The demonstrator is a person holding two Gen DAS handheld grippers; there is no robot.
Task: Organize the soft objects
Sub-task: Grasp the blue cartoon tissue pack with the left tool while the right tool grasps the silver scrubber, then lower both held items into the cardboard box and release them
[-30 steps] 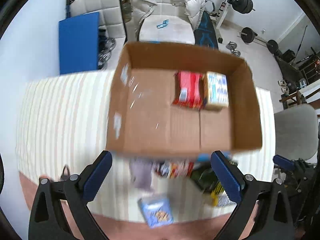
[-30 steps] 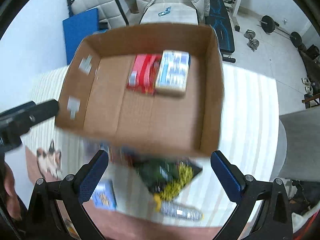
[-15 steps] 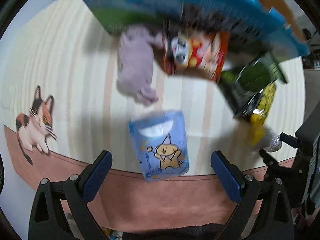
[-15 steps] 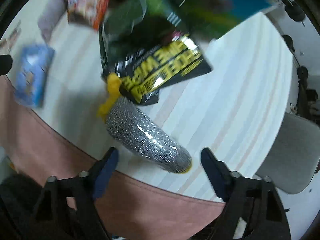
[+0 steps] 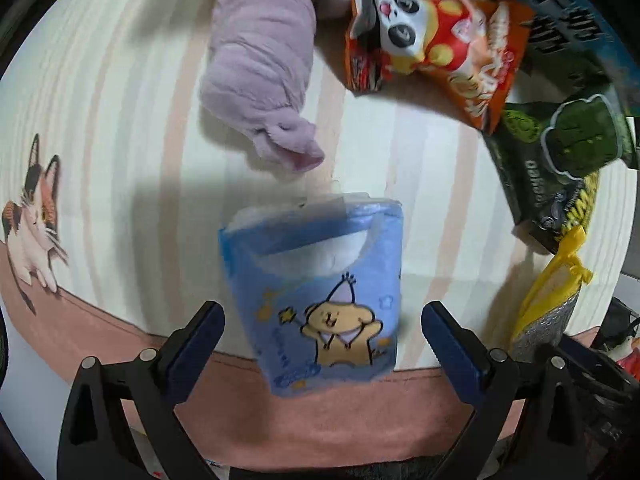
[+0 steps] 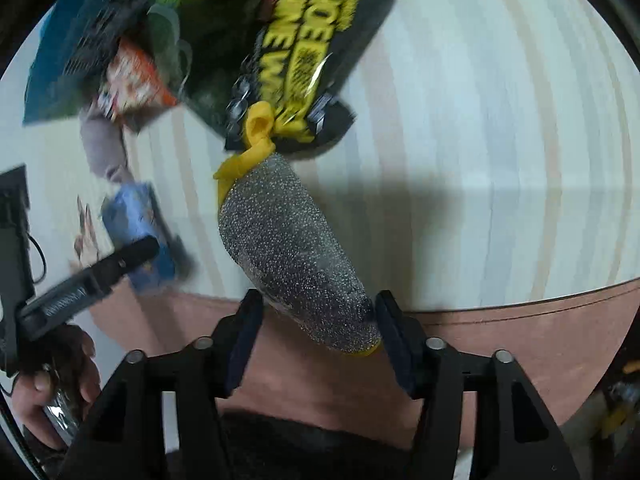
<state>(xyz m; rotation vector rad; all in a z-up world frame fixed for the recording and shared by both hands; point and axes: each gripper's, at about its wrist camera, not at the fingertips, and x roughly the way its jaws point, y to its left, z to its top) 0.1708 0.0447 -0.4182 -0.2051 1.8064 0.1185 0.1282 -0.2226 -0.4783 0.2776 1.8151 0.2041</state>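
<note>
Now both cameras look down on the striped mat (image 5: 120, 92) where a second ago they framed the cardboard box; the box is out of both views, and the grippers have dropped to the loose items.

The left gripper (image 5: 322, 334) is wide open, its fingers either side of the blue tissue pack (image 5: 320, 292) with clear gaps, touching nothing. Beyond the pack lie the lilac plush (image 5: 260, 64), the orange panda bag (image 5: 436, 40) and the dark green packet (image 5: 556, 164).

The right gripper (image 6: 318, 338) has narrowed since half a second ago. Its fingers now bracket the near end of the silver scrubber (image 6: 292, 256), which lies just right of the tissue pack with its yellow tie (image 6: 250, 146) against the black-and-yellow bag (image 6: 308, 56). Whether the pads already press it, I cannot tell; the jaws are not fully shut.

My reading: two pickups are starting together, the scrubber's further along.
</note>
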